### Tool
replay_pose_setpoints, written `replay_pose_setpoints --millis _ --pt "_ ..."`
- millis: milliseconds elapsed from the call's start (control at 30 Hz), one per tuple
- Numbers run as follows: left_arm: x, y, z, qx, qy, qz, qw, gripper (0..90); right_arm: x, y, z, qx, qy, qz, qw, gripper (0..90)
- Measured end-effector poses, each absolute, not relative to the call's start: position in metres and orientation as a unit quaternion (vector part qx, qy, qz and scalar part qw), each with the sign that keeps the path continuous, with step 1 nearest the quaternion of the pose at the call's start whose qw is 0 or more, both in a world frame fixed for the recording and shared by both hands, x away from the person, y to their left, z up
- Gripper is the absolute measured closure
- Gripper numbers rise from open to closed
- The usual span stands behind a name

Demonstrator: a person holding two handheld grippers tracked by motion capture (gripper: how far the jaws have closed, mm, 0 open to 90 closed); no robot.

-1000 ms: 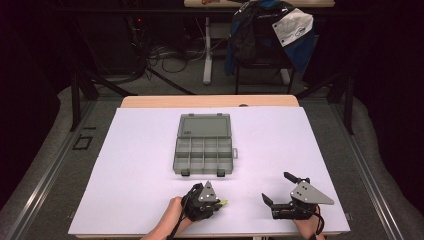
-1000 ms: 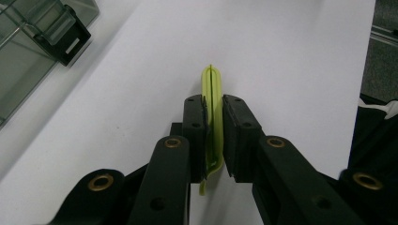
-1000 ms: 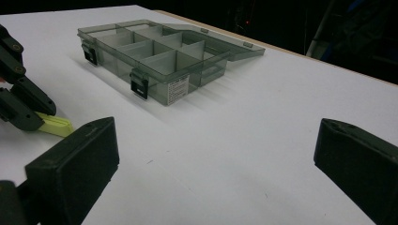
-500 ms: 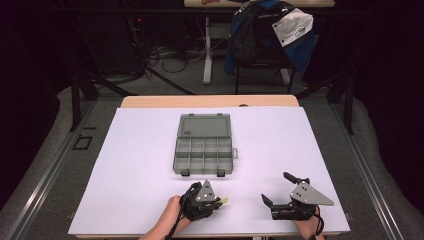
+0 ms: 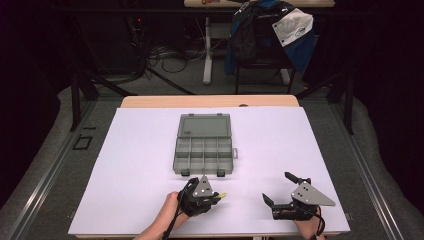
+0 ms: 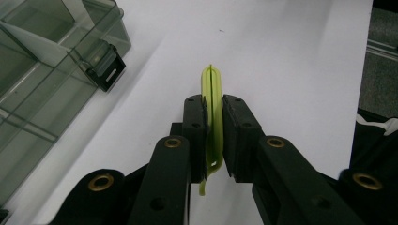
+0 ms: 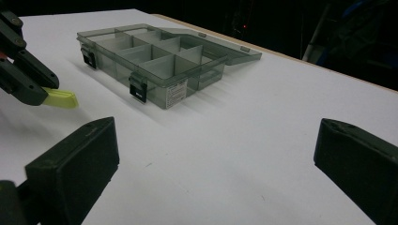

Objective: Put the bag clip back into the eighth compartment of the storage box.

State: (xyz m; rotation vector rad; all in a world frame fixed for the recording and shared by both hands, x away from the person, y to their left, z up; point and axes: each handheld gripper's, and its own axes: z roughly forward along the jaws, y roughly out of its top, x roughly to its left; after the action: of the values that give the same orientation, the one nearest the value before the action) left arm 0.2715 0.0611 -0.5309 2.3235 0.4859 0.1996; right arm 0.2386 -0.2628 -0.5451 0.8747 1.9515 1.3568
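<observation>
The left gripper (image 6: 213, 136) pinches a thin green clip (image 6: 212, 101) at the box's (image 5: 204, 148) six o'clock — gripped edge-on, it could twist free — while the right gripper (image 5: 280, 192), five o'clock, gapes empty.

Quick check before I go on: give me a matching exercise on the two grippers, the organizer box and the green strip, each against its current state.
Things:
1. left gripper
2. right gripper
3. organizer box
4. green strip

States:
A. lid swung open, compartments look empty
B. jaws spread wide, nothing between them
C. pinched on edge between two jaws
D. jaws closed on a thin strip

Pairs: 1-D, 2-B, 3-A, 4-C
</observation>
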Motion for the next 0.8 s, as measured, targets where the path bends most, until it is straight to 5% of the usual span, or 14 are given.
replay_pose_setpoints --millis 800 --pt "0.284 0.066 -0.518 0.895 0.200 0.101 0.387 80.2 0.241 -0.262 -0.548 0.332 0.738 0.506 0.298 0.2"
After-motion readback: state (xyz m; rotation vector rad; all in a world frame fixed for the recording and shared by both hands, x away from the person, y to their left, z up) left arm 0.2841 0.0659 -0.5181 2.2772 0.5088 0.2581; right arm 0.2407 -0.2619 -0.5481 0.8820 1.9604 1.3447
